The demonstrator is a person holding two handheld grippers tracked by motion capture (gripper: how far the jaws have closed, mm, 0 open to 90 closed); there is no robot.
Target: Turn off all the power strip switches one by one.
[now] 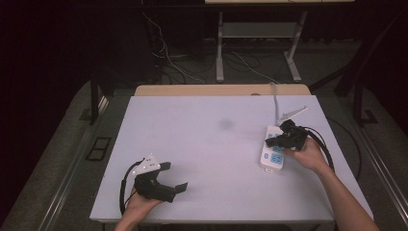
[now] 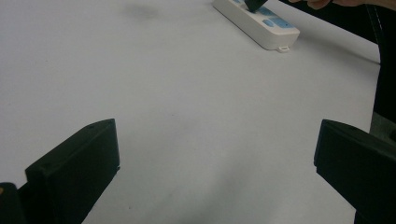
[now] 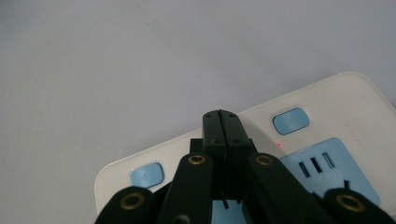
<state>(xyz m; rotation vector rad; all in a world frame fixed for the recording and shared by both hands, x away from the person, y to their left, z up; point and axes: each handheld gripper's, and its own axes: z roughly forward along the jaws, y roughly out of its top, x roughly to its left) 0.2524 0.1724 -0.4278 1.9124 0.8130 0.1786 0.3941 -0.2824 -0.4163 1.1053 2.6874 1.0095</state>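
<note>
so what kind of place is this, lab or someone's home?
Most likely a lab or test room: a bare white table holding just a power strip, loose cables across the floor behind it, metal desk legs, and dark surroundings. Nothing homely in sight.

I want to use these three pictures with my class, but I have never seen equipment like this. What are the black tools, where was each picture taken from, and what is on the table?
A person holds a handheld gripper in each hand. The high view looks down on the white table. The left gripper rests with its jaws wide apart, holding nothing. The right gripper, its jaws shut together, points at a white power strip with blue sockets, between two blue buttons. The other two pictures come from cameras riding on each gripper.
</note>
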